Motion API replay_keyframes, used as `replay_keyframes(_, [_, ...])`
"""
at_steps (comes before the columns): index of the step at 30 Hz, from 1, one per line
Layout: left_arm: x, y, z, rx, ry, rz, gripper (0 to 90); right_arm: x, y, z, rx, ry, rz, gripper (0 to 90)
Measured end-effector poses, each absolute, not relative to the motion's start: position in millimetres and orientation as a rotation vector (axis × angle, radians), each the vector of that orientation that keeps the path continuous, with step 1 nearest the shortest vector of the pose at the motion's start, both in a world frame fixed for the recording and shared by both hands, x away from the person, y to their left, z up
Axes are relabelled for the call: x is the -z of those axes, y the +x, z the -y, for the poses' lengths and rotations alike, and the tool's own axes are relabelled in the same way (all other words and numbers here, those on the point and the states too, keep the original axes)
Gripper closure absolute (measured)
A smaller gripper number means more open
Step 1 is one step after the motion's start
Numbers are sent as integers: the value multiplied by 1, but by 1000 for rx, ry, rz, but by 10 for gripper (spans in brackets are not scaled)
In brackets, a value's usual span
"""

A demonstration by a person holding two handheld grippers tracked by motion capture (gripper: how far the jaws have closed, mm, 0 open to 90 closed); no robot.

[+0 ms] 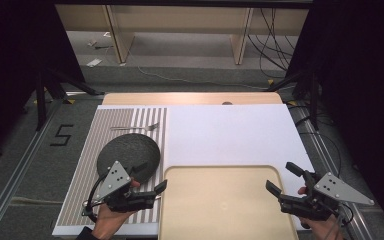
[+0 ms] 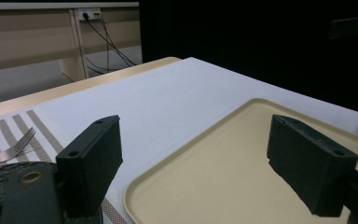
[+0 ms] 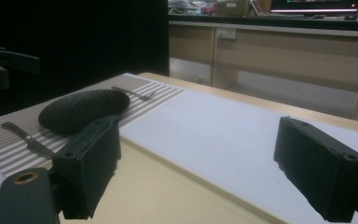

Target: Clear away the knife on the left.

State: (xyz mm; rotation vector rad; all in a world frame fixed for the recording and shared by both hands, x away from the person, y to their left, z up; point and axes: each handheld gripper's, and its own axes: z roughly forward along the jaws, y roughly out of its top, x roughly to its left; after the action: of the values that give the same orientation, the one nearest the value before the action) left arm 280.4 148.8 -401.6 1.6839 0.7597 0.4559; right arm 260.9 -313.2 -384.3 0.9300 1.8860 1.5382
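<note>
Left tongs (image 1: 152, 186) and right tongs (image 1: 279, 181) both gape, empty, flanking the bare tray (image 1: 225, 205) — plate (image 1: 128, 155) on striped mat (image 1: 85, 172). Likely plate first: grip its rim, lift level.

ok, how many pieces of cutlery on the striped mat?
2. A fork lies at the mat's far end, beyond the dark plate. A knife lies on the near side of the plate. More could be hidden under the left hand.
</note>
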Motion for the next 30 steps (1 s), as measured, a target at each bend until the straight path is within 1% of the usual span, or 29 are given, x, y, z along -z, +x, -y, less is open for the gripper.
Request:
replay_keyframes(14, [396, 284, -156, -404, 1741, -767, 165, 385, 261, 313, -1535, 927, -1889, 156])
replay_keyframes(20, [394, 286, -162, -417, 1762, -775, 163, 385, 261, 313, -1537, 927, -1888, 156])
replay_keyframes(26, [391, 288, -170, -433, 1835, -780, 163, 385, 262, 314, -1534, 931, -1889, 156])
replay_keyframes(28, [389, 291, -175, -466, 1885, -794, 166, 386, 262, 314, -1530, 940, -1889, 156])
replay_keyframes(30, [388, 292, -177, -459, 1904, -795, 166, 386, 263, 314, -1529, 943, -1886, 156])
